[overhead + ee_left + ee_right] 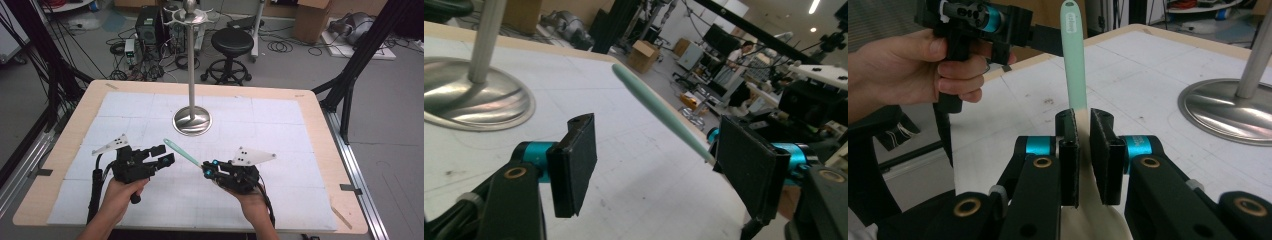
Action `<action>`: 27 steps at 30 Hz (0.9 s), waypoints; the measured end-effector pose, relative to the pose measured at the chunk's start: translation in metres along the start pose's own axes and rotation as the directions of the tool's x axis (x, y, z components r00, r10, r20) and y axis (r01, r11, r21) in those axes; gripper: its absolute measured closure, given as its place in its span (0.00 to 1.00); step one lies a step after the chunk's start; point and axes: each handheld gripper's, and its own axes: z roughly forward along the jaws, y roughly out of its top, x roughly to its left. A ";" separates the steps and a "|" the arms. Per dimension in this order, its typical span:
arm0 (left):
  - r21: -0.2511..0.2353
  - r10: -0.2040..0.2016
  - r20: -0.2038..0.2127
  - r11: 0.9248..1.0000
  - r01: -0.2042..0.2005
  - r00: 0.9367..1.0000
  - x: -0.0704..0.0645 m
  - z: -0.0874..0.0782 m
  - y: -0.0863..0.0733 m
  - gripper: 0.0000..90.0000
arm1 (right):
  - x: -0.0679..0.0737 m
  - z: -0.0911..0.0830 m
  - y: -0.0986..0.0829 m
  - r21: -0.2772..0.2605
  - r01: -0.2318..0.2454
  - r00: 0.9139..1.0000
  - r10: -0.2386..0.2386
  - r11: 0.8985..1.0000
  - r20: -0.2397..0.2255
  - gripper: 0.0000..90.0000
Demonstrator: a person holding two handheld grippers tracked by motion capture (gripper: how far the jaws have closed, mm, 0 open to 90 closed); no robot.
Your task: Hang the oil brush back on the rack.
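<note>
We had a light wooden table (pixel 60 165) with rounded corners, most of its top covered by a white gridded mat (pixel 280 125) that looked a bit scuffed up close. Toward the far edge, roughly in the middle, stood a shiny metal stand (pixel 191 120): a round domed base, a thin straight pole and a ball on top with little arms sticking out under it.

Our left gripper (pixel 162 155), chunky black plastic with teal collars behind the pads, sat near the front edge left of centre, gripped in the left hand (pixel 119 192). Its jaws were spread wide with nothing between them; flat black rubbery pads (pixel 574 165) showed in the left gripper view.

The right gripper (pixel 207 167) was near the front edge right of centre, in the right hand (pixel 250 200). Its jaws were pinched narrow on a slim mint-green plastic handle (pixel 181 152), smooth and tapered, rounded at the tip. The handle stuck up off the mat, angled toward the far-left corner, its tip just beside the left gripper's pads. In the right gripper view, something cream-coloured (pixel 1098 220) showed below the jaws; we couldn't tell what it was.
</note>
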 end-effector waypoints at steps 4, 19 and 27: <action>0.005 -0.016 0.006 1.000 0.016 1.000 -0.001 0.003 0.000 0.42 | 0.002 0.002 0.001 -0.015 0.002 1.000 -0.003 1.000 -0.017 0.92; 0.017 -0.095 0.057 0.995 0.094 0.994 0.001 0.009 0.002 0.71 | 0.009 0.011 0.001 0.003 0.033 0.999 -0.033 0.999 -0.028 0.92; 0.019 -0.108 0.068 0.994 0.107 0.992 0.000 0.009 0.003 0.79 | 0.011 0.011 0.001 0.009 0.053 0.998 -0.052 0.999 -0.037 0.92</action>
